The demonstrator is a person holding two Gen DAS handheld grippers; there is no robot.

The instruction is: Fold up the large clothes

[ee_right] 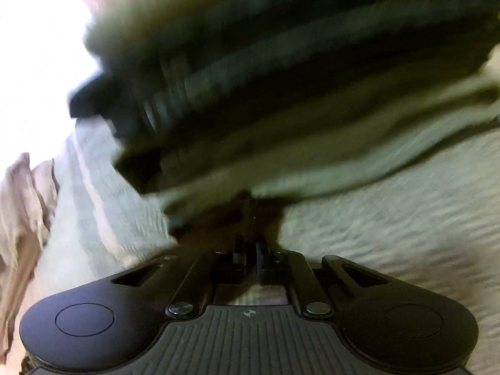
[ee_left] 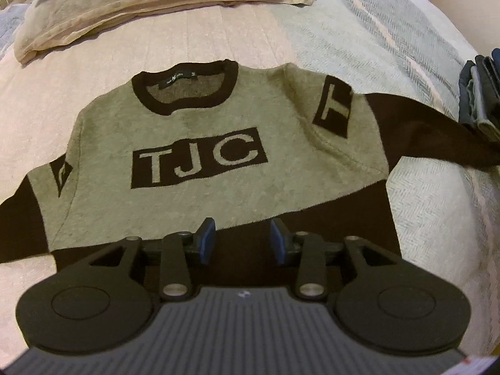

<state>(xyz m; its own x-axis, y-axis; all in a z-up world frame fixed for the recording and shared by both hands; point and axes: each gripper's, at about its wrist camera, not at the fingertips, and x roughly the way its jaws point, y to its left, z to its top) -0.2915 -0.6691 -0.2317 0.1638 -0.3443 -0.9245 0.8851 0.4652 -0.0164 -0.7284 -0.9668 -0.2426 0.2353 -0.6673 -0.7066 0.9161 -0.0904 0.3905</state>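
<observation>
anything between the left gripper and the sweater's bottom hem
Nothing visible. The left gripper hangs with its jaws apart right over the dark hem of the sweater, which lies flat on the bed.

Bed [ee_left: 359, 25] fills both views: pale herringbone cover on one side, pink sheet [ee_left: 47, 100] on the other. Beige pillow [ee_left: 93, 9] at the far end. Bright overexposed area [ee_right: 28, 62] at the right view's upper left. Right view motion-blurred.
</observation>
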